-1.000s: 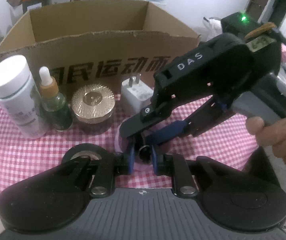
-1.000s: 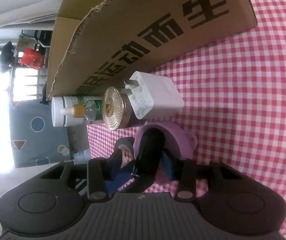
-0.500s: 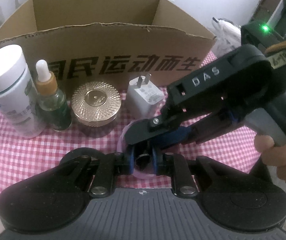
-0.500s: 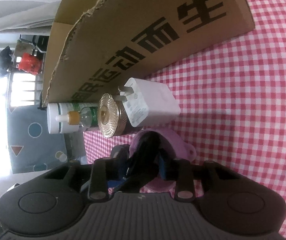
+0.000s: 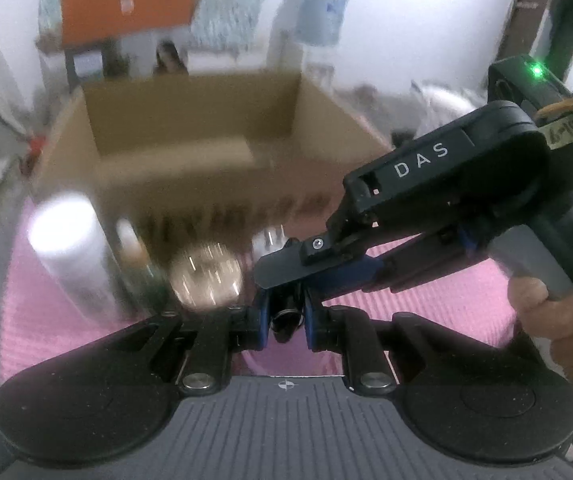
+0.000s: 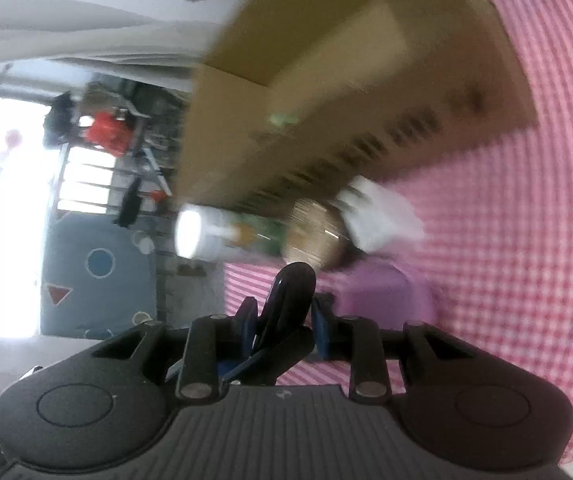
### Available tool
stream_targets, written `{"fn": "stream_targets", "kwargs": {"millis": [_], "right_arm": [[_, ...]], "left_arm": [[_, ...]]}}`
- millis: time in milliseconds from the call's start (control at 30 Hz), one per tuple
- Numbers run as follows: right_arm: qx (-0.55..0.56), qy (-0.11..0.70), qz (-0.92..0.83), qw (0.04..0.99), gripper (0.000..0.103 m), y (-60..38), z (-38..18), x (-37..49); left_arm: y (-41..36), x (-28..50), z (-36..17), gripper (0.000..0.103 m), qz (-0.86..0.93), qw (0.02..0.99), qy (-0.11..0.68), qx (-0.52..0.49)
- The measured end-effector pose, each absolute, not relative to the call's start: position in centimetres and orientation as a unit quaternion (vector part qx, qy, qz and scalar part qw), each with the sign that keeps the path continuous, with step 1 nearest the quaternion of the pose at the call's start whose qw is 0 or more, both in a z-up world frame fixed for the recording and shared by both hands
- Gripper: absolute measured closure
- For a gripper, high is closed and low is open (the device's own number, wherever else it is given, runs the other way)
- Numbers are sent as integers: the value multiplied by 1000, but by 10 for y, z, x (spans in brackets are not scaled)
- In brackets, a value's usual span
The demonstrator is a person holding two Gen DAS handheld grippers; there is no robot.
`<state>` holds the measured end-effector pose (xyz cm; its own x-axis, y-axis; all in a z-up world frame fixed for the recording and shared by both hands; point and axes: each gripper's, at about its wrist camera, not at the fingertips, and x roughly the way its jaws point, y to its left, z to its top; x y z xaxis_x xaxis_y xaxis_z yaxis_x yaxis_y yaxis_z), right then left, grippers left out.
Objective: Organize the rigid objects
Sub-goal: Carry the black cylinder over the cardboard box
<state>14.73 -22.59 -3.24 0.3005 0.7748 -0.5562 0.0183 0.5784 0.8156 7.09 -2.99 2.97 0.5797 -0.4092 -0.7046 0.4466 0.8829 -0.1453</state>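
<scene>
**Jointly pinching one black object above the pink cloth**

Starting at the far left of the left wrist view: showing a white bottle (image 5: pixel 66 248), a dropper bottle (image 5: pixel 138 268) just beside it, then a gold-lidded jar (image 5: pixel 206 280). All three are lining up, smeared by blur, in front of the open cardboard box (image 5: pixel 190 132) on the pink checked cloth (image 5: pixel 426 312). Catching the white charger (image 6: pixel 382 220) more clearly from the right wrist view, lying just beside the jar and near the box's printed wall.

Moving to the middle: clamping the left gripper (image 5: pixel 285 322) on a small black glossy object (image 5: pixel 286 314), with a blue pad pressing in from each side and a metal ring showing at the object's near end. Holding that object over a pink plastic piece (image 5: pixel 294 360). Not telling whether the two are touching, since the fingers are covering the spot.

Continuing rightward: reaching in with the right gripper (image 5: pixel 286 280), marked DAS. Slanting its fingers down from the upper right onto the same object, directly above the left gripper's pads. Wrapping the right hand (image 5: pixel 558 320) around the grey handle at the frame's right edge.

Turning to the right wrist view: squeezing the black object between the right gripper's blue pads, closed on it, its rounded end sticking out past the fingertips. Crossing underneath at lower left with a finger of the left gripper. Showing the pink piece just to the right of the fingertips, on the cloth.
</scene>
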Motion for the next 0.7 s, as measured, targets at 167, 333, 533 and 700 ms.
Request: {"fn": "stream_targets", "kwargs": {"millis": [167,333,533,700], "right_arm": [[356,493,299,735,71,-216,12,177],[342,489,314,738,71,-202,33,229],[343,523,310,716,72,-180,25,308],[348,553,291,699,72,-163,1,362]], "left_arm": [[-22,94,64,87,-214,909,357,15],[-17,139,72,87,-185,916,356,-1],[-7,210,64,87,-152,904,398,-17],[0,264,46,87,-130,884,449,-10]]}}
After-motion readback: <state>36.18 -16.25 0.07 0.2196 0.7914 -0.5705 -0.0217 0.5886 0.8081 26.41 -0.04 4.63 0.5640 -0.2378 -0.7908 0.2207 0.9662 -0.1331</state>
